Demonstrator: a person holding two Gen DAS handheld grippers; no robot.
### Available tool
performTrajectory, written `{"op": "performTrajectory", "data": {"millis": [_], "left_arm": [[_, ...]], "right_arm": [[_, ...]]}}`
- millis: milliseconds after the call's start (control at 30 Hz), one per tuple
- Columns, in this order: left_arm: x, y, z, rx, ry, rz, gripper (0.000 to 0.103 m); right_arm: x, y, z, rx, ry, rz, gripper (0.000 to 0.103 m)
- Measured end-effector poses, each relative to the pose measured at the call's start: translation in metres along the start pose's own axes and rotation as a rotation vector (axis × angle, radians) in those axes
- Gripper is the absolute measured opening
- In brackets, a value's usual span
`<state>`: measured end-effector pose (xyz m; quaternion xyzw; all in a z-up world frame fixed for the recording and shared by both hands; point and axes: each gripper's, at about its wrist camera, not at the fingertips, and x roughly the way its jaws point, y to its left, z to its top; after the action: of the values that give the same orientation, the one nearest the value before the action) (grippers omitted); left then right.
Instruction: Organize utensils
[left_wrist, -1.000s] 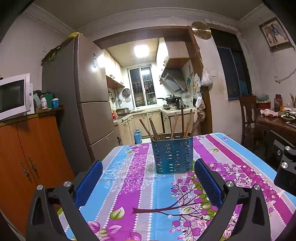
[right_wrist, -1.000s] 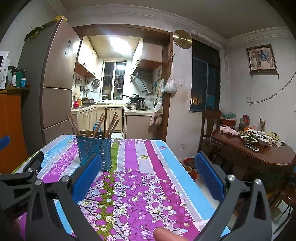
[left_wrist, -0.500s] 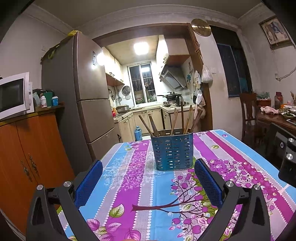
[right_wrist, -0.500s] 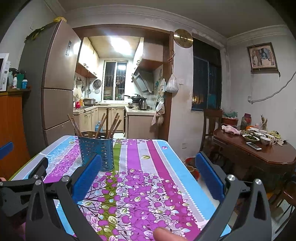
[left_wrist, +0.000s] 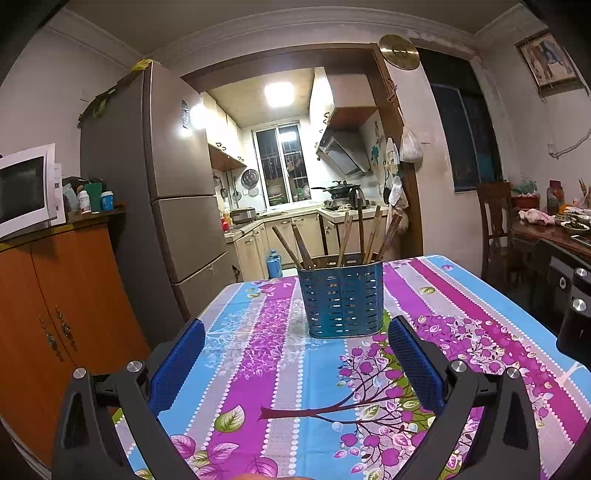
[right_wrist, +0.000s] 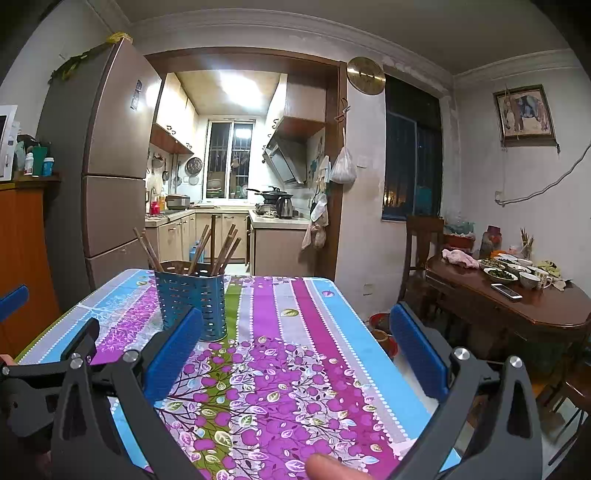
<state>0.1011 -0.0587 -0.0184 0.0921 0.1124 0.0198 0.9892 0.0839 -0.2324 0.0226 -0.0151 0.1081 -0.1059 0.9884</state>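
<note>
A: Biggest thing first?

B: Big desk (left_wrist: 280, 369) with a bright striped flower cloth, filling the lower middle of both views. Tall grey fridge (left_wrist: 173, 192) in the upper left of the left view, beside an orange cupboard (left_wrist: 55, 314) at the left edge.

A: And on the right side?

B: Dark wooden side table (right_wrist: 517, 306) at the right edge of the right view, with bowls and a phone on top.

A: Where to find the sticks?

B: In the blue holder (left_wrist: 341, 299) with little holes, standing upright on the desk. Middle of the left view, a bit above center. In the right view, left of center (right_wrist: 192, 302), partly hidden behind one blue finger pad. Brown chopsticks (left_wrist: 354, 236) poking up out of the holder, leaning different ways.

A: Left gripper?

B: Left gripper (left_wrist: 295, 365) low in the picture, fingers spread wide apart, nothing between them but cloth. Not touching the holder.

A: Right gripper?

B: Right gripper (right_wrist: 291, 354) low too, fingers wide apart, holding nothing. Holder off to the left of the gap.

A: Anything tiny?

B: Fingertip (right_wrist: 328, 467) peeking in at the bottom edge of the right view.
</note>
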Motion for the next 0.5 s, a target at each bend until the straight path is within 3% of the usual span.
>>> {"op": "performTrajectory", "data": {"millis": [500], "left_arm": [[0.0000,-0.0003,0.0000,0.000,-0.004,0.001,0.099]], "right_arm": [[0.0001,-0.0016,0.0034,-0.013,-0.004,0.005,0.098]]}}
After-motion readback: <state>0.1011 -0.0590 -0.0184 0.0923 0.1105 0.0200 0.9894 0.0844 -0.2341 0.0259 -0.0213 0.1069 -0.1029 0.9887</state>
